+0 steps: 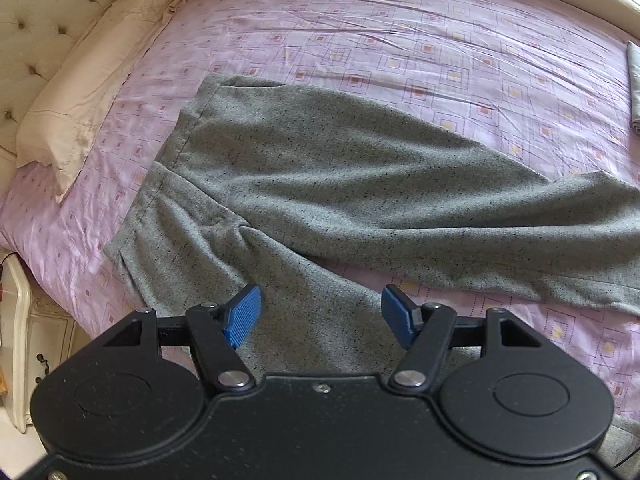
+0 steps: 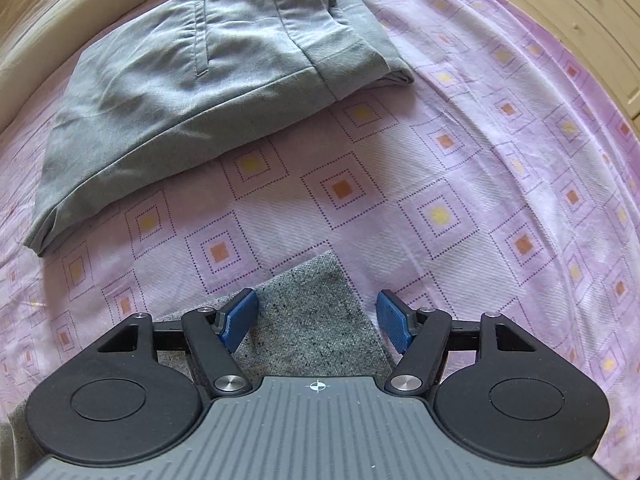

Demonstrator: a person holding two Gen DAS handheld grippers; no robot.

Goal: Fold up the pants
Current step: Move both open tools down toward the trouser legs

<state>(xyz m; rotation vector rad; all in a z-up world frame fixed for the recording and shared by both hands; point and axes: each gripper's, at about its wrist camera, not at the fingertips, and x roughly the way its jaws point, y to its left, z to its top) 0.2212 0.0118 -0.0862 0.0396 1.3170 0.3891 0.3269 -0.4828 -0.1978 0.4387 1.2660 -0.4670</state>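
Dark grey speckled pants (image 1: 320,184) lie spread on the pink bed sheet (image 1: 400,40), waistband toward the pillow at left, legs running right. My left gripper (image 1: 320,312) is open above the near leg, close to the crotch, blue pads apart and empty. In the right wrist view the hem end of one speckled leg (image 2: 316,320) lies between the open pads of my right gripper (image 2: 318,316), which hovers just over it and holds nothing.
A folded light grey pair of pants (image 2: 192,76) lies on the sheet beyond the right gripper; its edge shows in the left wrist view (image 1: 634,88). A cream pillow (image 1: 92,80) and tufted headboard (image 1: 44,12) are at left. A white nightstand (image 1: 20,340) stands beside the bed.
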